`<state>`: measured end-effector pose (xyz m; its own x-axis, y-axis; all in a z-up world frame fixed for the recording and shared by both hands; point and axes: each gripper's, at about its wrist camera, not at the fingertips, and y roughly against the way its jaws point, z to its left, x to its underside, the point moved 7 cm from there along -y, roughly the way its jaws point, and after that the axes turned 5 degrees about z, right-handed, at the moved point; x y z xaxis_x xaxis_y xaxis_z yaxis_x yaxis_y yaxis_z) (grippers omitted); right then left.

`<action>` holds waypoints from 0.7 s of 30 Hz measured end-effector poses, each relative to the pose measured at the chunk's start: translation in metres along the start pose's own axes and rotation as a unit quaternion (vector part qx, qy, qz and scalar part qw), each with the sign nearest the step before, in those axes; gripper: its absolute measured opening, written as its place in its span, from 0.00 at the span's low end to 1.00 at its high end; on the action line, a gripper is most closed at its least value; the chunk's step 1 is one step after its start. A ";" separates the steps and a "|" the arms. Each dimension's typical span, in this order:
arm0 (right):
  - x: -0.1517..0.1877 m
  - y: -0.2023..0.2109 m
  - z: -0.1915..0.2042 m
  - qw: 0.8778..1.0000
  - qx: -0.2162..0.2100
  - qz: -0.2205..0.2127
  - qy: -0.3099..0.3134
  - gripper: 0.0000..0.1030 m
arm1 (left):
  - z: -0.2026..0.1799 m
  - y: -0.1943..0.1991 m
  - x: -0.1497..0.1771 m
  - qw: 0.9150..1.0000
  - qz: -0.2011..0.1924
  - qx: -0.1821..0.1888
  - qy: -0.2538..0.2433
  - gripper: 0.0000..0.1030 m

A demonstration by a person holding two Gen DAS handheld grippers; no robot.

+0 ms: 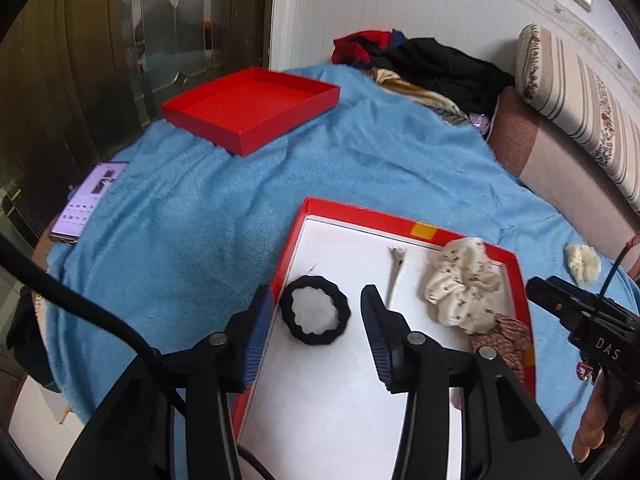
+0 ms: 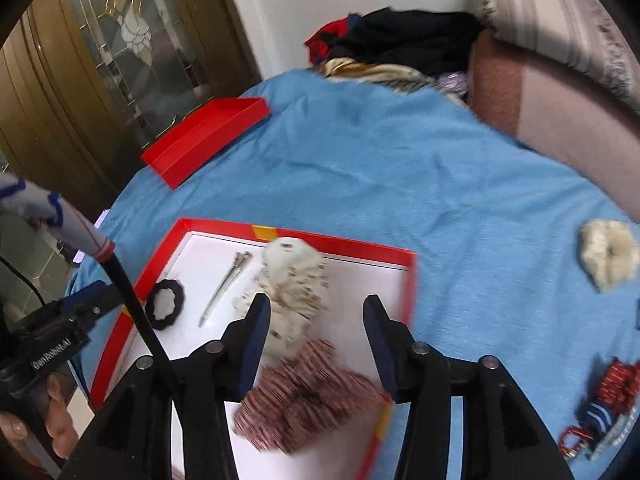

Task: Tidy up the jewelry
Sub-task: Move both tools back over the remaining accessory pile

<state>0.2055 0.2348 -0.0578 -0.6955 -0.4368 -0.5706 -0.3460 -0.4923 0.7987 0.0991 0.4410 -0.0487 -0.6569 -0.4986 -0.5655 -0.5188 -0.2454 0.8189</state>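
Observation:
A red box with a white floor (image 1: 400,230) (image 2: 340,246) lies on the blue blanket. In it are a black hair tie (image 1: 315,310) (image 2: 165,305), a silver hair clip (image 1: 394,274) (image 2: 224,286), a cream floral scrunchie (image 1: 462,284) (image 2: 292,284) and a brown patterned scrunchie (image 1: 506,340) (image 2: 308,400). My left gripper (image 1: 318,304) is open and empty, its fingers either side of the black hair tie. My right gripper (image 2: 316,312) is open and empty above the two scrunchies.
A red box lid (image 1: 250,108) (image 2: 204,140) lies at the far left. A phone (image 1: 88,202) lies on the blanket's left edge. A cream fluffy scrunchie (image 1: 582,262) (image 2: 608,254) and red and blue hair clips (image 2: 604,404) lie on the blanket to the right. Clothes (image 1: 424,62) are piled at the back.

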 end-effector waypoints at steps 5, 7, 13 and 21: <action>0.024 0.033 -0.030 1.000 0.015 -0.014 -0.020 0.51 | -0.020 0.021 0.015 1.000 -0.005 0.010 -0.010 0.48; 0.039 0.048 -0.046 0.999 0.024 -0.019 -0.033 0.51 | -0.032 0.027 0.023 1.000 -0.002 0.010 -0.019 0.48; 0.084 0.076 -0.083 0.997 0.053 -0.020 -0.061 0.51 | -0.084 0.051 0.050 0.997 -0.009 0.012 -0.071 0.48; 0.132 0.102 -0.136 0.991 0.079 -0.017 -0.111 0.51 | -0.153 0.073 0.076 0.988 -0.022 0.012 -0.155 0.49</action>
<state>0.1641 0.0248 -0.0773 -0.7968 -0.2375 -0.5556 -0.4534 -0.3730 0.8095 0.0956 0.2578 -0.0172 -0.7676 -0.2095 -0.6057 -0.5603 -0.2396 0.7929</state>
